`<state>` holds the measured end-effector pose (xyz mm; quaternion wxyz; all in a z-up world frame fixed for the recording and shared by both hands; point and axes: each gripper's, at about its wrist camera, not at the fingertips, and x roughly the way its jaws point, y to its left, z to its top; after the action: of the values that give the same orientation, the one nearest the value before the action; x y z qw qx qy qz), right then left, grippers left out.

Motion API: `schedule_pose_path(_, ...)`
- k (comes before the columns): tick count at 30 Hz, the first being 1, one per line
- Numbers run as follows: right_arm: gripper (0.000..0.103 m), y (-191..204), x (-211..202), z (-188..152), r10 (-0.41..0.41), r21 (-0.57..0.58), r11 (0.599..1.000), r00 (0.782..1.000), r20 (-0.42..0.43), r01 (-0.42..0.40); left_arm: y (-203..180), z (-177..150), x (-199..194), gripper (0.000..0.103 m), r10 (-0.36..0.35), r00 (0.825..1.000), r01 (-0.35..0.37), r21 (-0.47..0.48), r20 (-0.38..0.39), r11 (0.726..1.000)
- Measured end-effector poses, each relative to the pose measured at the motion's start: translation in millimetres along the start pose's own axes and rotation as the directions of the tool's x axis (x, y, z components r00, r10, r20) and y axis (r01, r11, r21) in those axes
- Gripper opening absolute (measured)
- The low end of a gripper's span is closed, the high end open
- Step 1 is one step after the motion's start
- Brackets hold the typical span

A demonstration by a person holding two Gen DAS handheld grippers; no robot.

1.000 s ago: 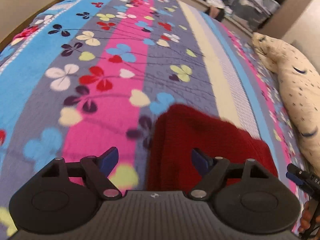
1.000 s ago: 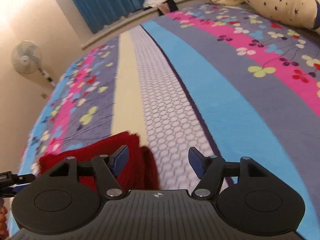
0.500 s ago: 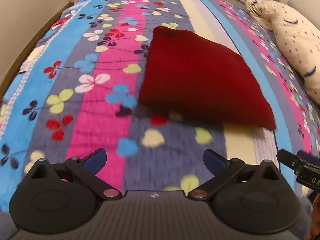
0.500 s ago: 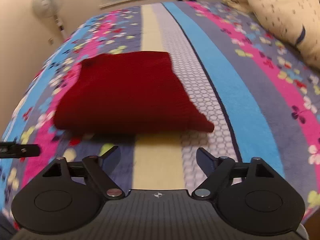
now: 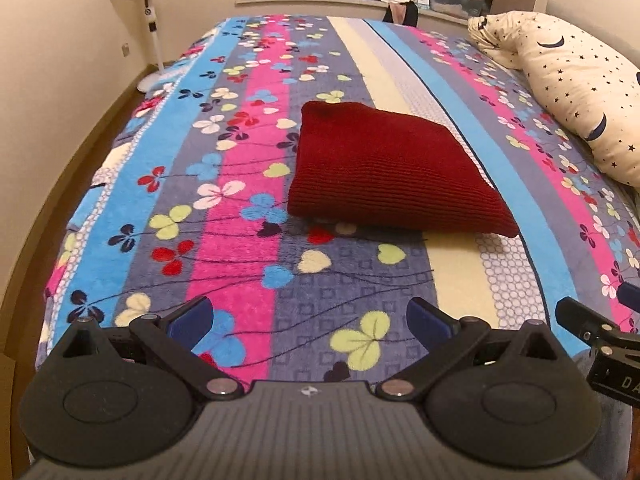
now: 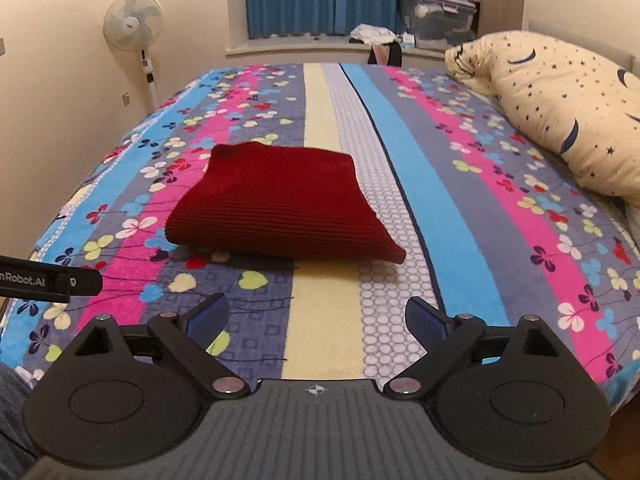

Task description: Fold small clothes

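Observation:
A dark red knitted garment [image 5: 384,168] lies folded into a thick rectangle on the flowered bed cover [image 5: 240,240]; the right wrist view shows the same garment [image 6: 280,204] in the middle of the bed. My left gripper [image 5: 308,320] hovers near the bed's front edge, well short of the garment, open with nothing between its fingers. My right gripper [image 6: 316,316] is also back from the garment, its jaws still opening and empty. Each view catches the other gripper's tip at its edge.
A cream pillow with stars and moons [image 5: 576,96] lies along the bed's right side. A standing fan [image 6: 134,28] is by the left wall. A windowsill with blue curtains, clothes and storage boxes [image 6: 436,12] is beyond the bed.
Both grippers let go of the red garment and pulled back and up from it toward the bed's front edge. Their jaws have spread wider. The garment stays folded on the bed.

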<state>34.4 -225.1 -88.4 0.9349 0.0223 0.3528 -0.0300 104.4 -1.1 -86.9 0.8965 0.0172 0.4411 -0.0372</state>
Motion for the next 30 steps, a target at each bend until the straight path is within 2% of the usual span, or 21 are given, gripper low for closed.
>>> schedule_pose_path(9, 0.095, 2.2, -18.8, -0.9, -0.007, -0.024, 1.0, 0.999, 0.038, 0.008, -1.0, -4.8, -15.0, 0.103, -0.002, 1.0, 0.002, 0.003, 0.03, 1.0)
schedule_pose_path(30, 0.096, -0.2, -22.0, 1.2, -0.008, -0.012, 1.0, 0.999, 0.032, 0.008, -6.2, -4.4, -14.1, 0.103, -0.015, 1.0, 0.014, 0.019, 0.025, 1.0)
